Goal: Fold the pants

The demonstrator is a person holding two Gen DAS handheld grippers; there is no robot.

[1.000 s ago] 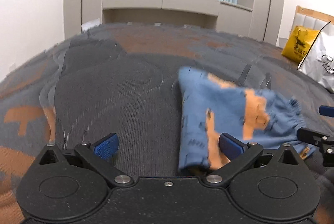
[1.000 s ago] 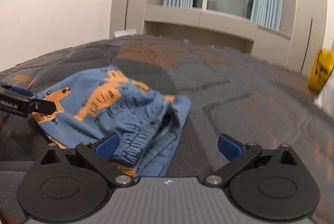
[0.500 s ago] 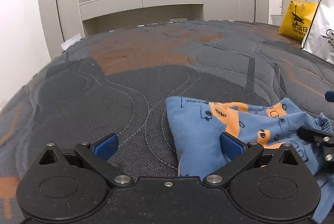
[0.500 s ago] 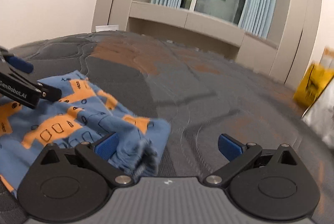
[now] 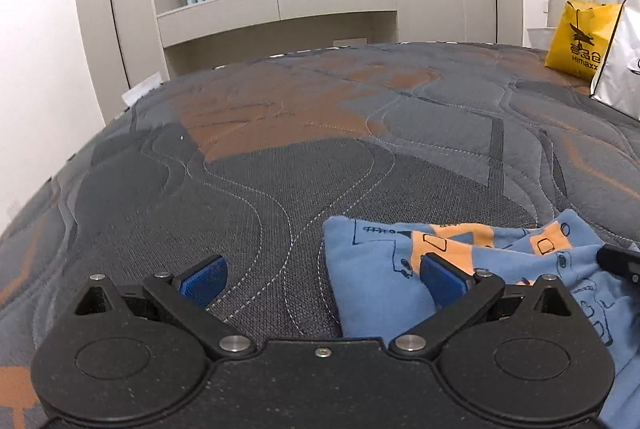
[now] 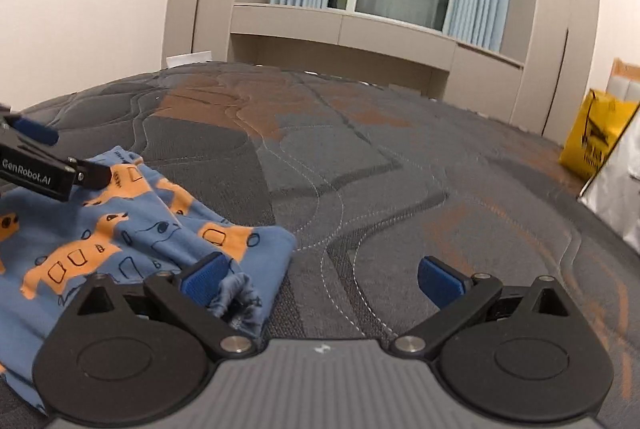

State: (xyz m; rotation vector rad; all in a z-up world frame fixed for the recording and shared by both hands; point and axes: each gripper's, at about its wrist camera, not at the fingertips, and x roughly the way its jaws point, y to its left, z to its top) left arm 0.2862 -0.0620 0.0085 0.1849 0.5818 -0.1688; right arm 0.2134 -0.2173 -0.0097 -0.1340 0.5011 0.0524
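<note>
Pants [image 5: 372, 281], blue with an orange print, lie bunched on the quilted grey and orange mattress [image 5: 280, 157], between my two tools. From the left gripper [image 5: 322, 279] the cloth sits to the right: its rounded folded edge falls inside the gap, nearer the right finger, and that finger's blue pad [image 5: 442, 283] rests over fabric while the other pad is over bare quilt. From the right gripper [image 6: 322, 279] the cloth sits to the left, with the gathered waistband [image 6: 238, 299] just below its left pad. Both pairs of tongs are spread wide and pinch nothing. Long axis of the bundle runs roughly side to side, from one tool to the other. I judge neither hand much nearer; each has a pad at its own end of the garment. Yellow shopping bag [image 5: 580, 37] and a white bag [image 5: 618, 65] stand at the far right edge, well apart.
</note>
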